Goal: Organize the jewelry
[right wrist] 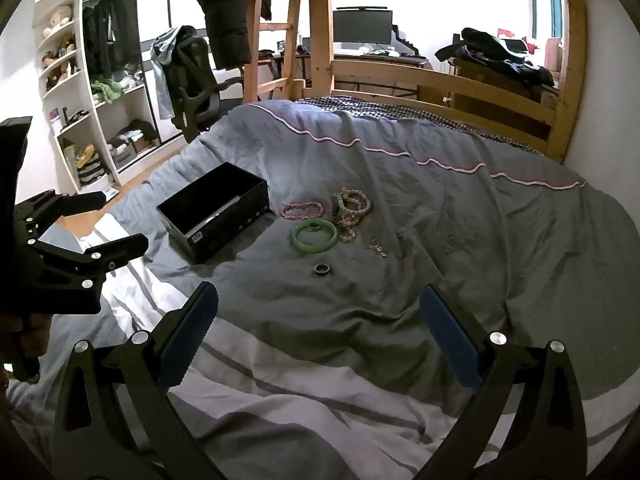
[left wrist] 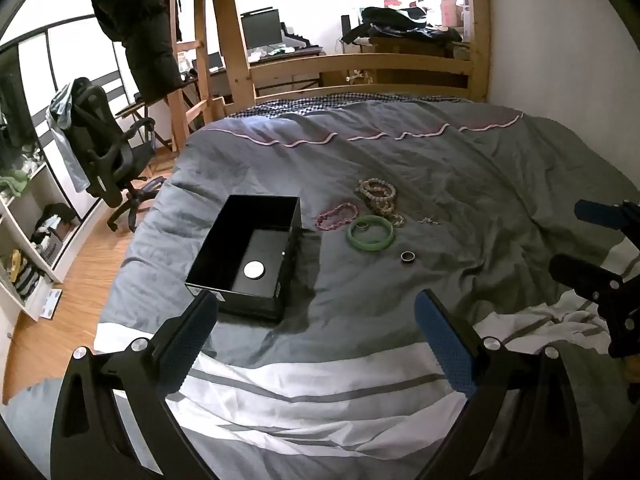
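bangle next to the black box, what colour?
Green, translucent-looking bangle; clearest in the right wrist view.

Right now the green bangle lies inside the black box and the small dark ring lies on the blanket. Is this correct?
Not quite. The green bangle lies on the blanket, right of the black box, not inside it. The left wrist view shows this. The small dark ring is on the blanket.
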